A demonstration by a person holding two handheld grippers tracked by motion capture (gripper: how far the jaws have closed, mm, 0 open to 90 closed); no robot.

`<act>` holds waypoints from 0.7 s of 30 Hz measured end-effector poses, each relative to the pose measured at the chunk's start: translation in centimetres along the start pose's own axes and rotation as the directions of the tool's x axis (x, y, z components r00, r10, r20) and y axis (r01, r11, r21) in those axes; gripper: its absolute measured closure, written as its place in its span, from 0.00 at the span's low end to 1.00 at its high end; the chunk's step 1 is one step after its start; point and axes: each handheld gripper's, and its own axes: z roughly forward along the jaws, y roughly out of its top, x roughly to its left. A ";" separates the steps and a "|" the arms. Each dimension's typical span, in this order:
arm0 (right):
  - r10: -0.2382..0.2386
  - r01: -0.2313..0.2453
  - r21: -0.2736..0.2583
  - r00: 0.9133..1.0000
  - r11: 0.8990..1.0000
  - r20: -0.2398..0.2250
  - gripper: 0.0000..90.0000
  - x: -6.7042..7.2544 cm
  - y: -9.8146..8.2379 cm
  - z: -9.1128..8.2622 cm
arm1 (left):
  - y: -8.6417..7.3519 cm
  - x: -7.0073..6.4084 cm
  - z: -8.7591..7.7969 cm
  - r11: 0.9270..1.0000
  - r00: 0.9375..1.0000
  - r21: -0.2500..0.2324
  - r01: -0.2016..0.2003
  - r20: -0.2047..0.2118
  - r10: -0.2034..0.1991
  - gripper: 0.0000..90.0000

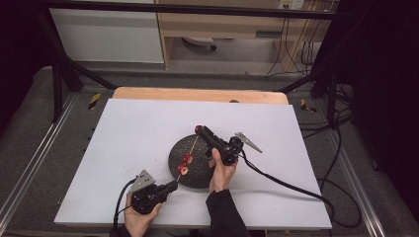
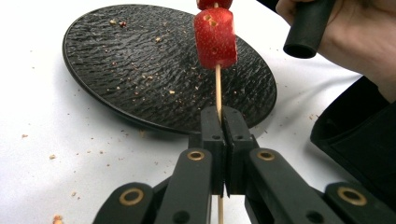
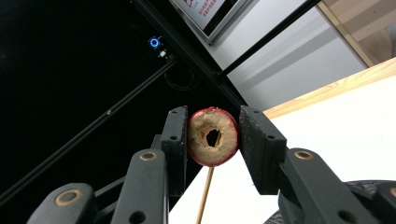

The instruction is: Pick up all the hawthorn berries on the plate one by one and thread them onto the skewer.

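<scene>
The left tongs (image 2: 223, 122) pinch the stick (image 2: 218, 86) tight so it stays steady. The right tongs (image 3: 214, 136) squeeze a red fruit ring (image 3: 213, 136), lining its hole up with the stick's tip.

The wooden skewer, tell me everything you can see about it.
The wooden skewer is a thin, pale, straight stick slanting over the black plate. The left gripper is shut on its near end. Two red fruit pieces with pale flesh are threaded on it; a third cored red slice, at its far tip, is clamped between the fingers of the right gripper. Crumbs speckle the plate beneath.
</scene>
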 end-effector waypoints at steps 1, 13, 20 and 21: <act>-0.006 0.006 -0.002 1.000 1.000 0.001 0.71 0.0 0.0 0.0 | 0.0 -0.1 0.0 1.000 1.000 -0.005 -0.002 -0.001 0.002 0.98; 0.005 -0.005 -0.020 1.000 1.000 0.017 0.71 -0.1 0.0 0.1 | -0.1 -0.5 -0.3 0.999 0.999 -0.046 0.007 -0.046 -0.010 0.98; 0.018 -0.018 -0.006 1.000 1.000 0.020 0.71 -0.2 -0.1 0.1 | -0.4 -1.5 0.6 1.000 0.999 -0.021 0.002 -0.039 -0.003 0.98; 0.018 -0.018 -0.004 1.000 1.000 0.022 0.71 -0.2 0.0 0.0 | -0.3 -1.4 0.6 1.000 0.999 -0.024 0.008 -0.040 -0.009 0.98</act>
